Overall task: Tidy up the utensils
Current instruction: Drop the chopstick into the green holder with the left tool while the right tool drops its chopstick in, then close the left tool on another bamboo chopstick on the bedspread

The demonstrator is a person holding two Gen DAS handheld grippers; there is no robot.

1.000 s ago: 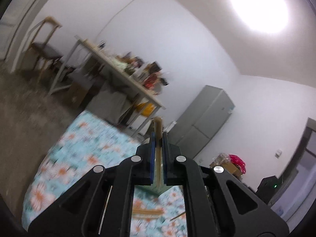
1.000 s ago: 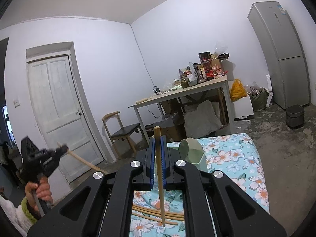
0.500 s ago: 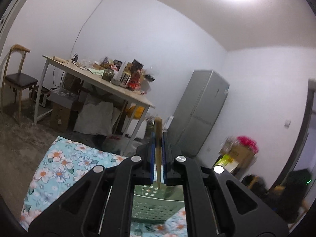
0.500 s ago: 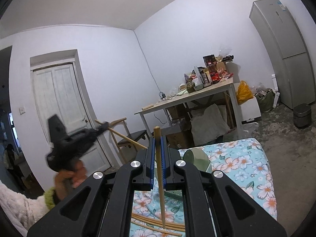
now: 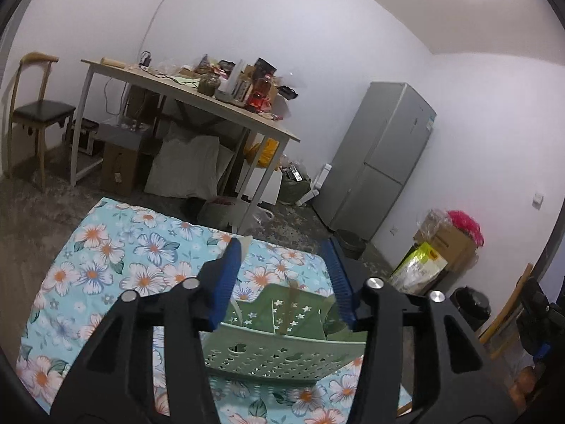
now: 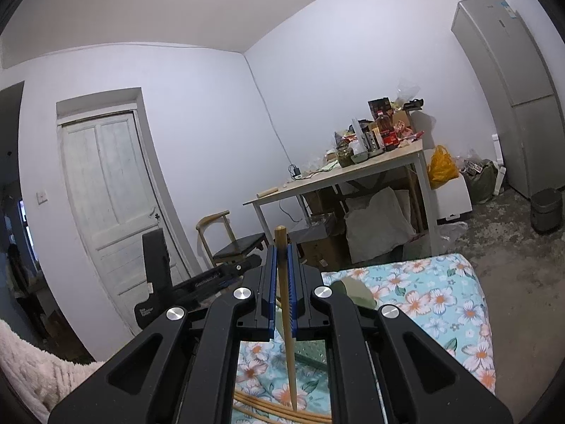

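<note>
Left gripper [image 5: 286, 275]: jaws apart, having just been opening, nothing pressed between the blue pads; it hangs over the green perforated basket [image 5: 282, 349] on the floral cloth [image 5: 106, 258]. A brownish stick-like streak [image 5: 293, 304] shows blurred inside the basket, probably a chopstick dropping in; whether it has settled cannot be told. Right gripper [image 6: 281, 282]: clenched on one wooden chopstick [image 6: 285, 304], held upright, its lower end hanging above the cloth. Loose chopsticks [image 6: 279, 411]: several lying on the cloth at the near edge, not yet gathered. Basket position: far of the loose pile, on the cloth. Hazards, judged: the released stick could glance off the basket's wall or a divider and tip out onto the cloth if it leaves at a slant; the light plastic basket may skid or tilt should the open fingers catch its rim on the way out; the right-hand stick, gripped near its top, can pivot between the pads and miss its compartment; both grippers near the basket risk knocking together.
</note>
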